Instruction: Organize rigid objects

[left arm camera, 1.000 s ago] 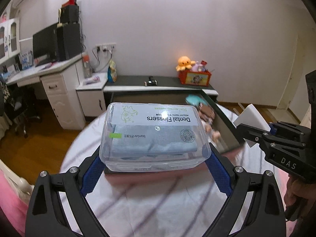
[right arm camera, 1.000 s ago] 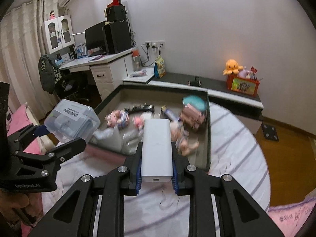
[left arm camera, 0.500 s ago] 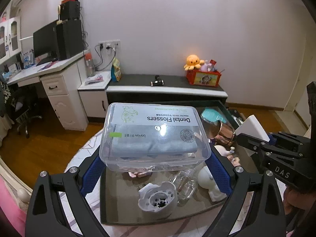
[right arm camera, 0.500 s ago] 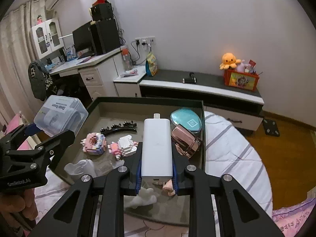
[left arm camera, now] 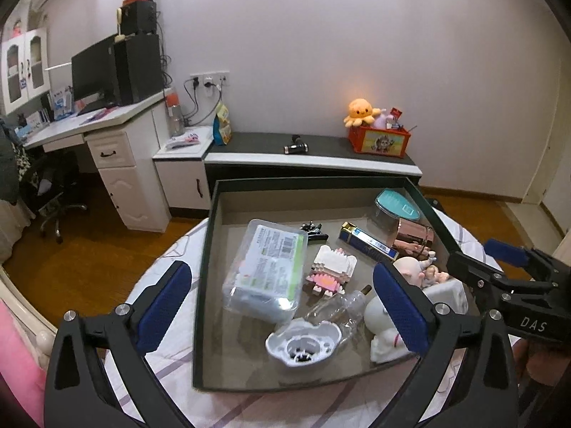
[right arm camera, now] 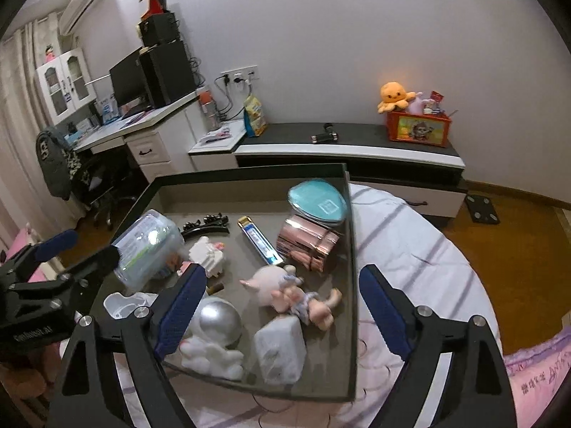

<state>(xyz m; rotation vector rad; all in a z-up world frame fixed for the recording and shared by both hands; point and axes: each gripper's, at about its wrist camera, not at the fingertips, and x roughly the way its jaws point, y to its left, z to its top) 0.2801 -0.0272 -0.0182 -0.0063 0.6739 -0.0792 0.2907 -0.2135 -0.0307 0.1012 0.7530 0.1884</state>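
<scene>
Both grippers, L & R, just opened, empty: floss box & white block now dropped in tray, frame center.

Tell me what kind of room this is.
Most likely a bedroom that doubles as a study. A white desk with a monitor stands along the wall, an office chair sits by it, and a low cabinet carries a box of toys.

Left gripper and right gripper (both just opened) wide, empty.
</scene>
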